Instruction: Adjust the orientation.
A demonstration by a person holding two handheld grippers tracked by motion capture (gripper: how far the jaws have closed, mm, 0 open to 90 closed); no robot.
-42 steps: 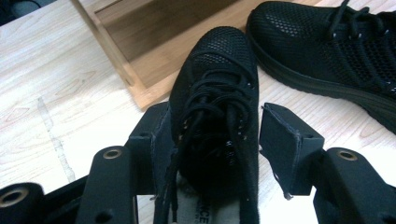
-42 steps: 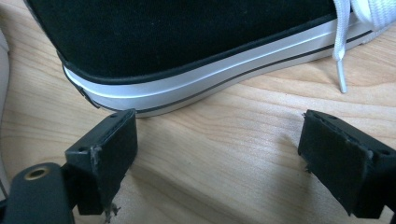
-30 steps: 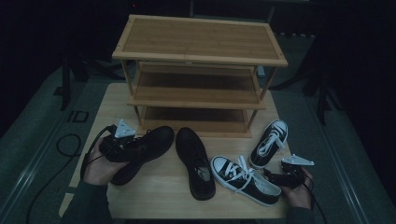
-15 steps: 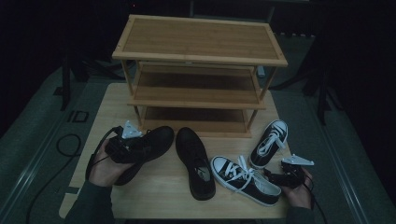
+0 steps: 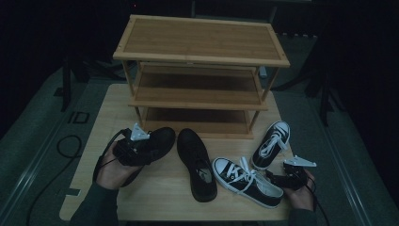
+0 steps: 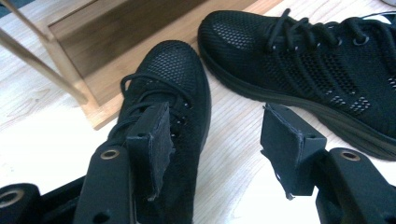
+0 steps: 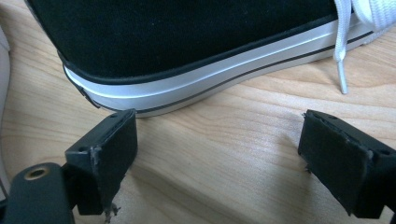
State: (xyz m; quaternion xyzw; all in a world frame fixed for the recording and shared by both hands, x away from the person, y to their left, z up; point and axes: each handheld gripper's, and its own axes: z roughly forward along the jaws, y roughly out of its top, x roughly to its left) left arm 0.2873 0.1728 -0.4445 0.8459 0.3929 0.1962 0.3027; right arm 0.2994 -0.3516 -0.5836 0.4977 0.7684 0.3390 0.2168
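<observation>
A black mesh shoe (image 5: 157, 141) lies at the table's left, toe toward the rack. My left gripper (image 5: 136, 147) hovers over its laces, open. In the left gripper view its left pad (image 6: 150, 144) sits over that shoe (image 6: 173, 88), and the right pad (image 6: 288, 151) hangs over bare wood. The matching black shoe (image 5: 197, 165) (image 6: 303, 60) lies beside it. At the front right lies a black-and-white sneaker (image 5: 247, 181). My right gripper (image 5: 286, 178) stands open just behind its heel (image 7: 187, 46), jaws low over the table and not touching it.
A three-shelf wooden shoe rack (image 5: 202, 56) stands at the back of the table; its base (image 6: 116, 42) is just ahead of the left shoe. A second black-and-white sneaker (image 5: 272, 143) lies near the rack's right leg. A white lace (image 7: 343, 51) trails onto the wood.
My left gripper has moved to the right, along the black shoe toward its toe. The right gripper has stayed behind the sneaker's heel.
</observation>
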